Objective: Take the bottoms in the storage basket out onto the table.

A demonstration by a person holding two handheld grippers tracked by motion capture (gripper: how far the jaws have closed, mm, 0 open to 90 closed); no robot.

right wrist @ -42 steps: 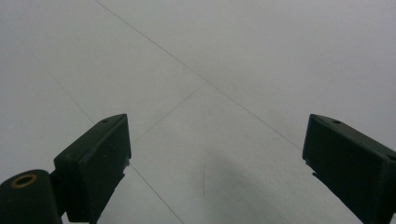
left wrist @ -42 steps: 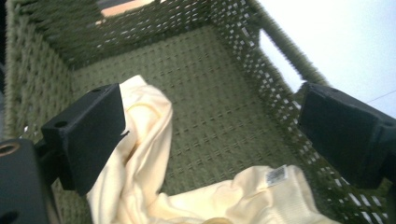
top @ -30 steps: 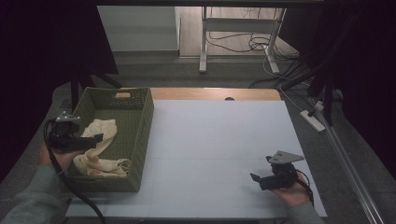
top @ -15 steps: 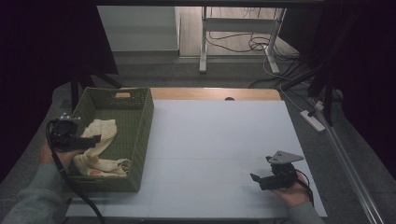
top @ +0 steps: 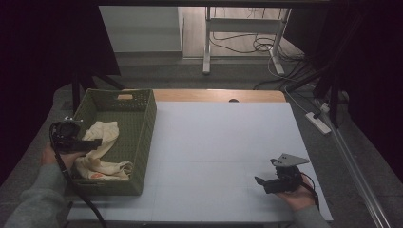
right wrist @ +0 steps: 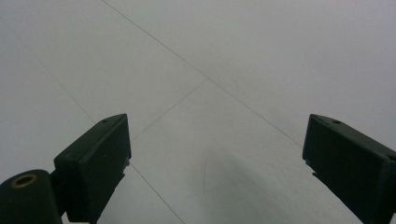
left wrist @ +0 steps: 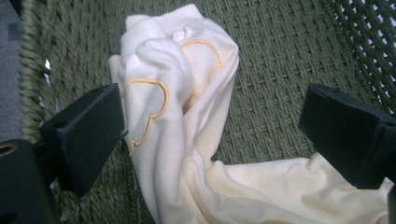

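The left gripper (top: 88, 144) is sinking a little deeper into the green basket (top: 145, 124) than a moment ago, jaws spread wide, gripping nothing. The cream cloth (left wrist: 187, 121) is lying bunched right between them, brushing one jaw, so a grab looks close. Far off to its right, the right gripper (top: 266, 181) is sitting unmoved over bare table (top: 223, 142), wide open, empty.

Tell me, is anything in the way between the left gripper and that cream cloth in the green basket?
Nothing visible. The left gripper is open with the cream cloth bunched directly between its jaws, one jaw right against the fabric. The green basket wall sits beside them, not between them.
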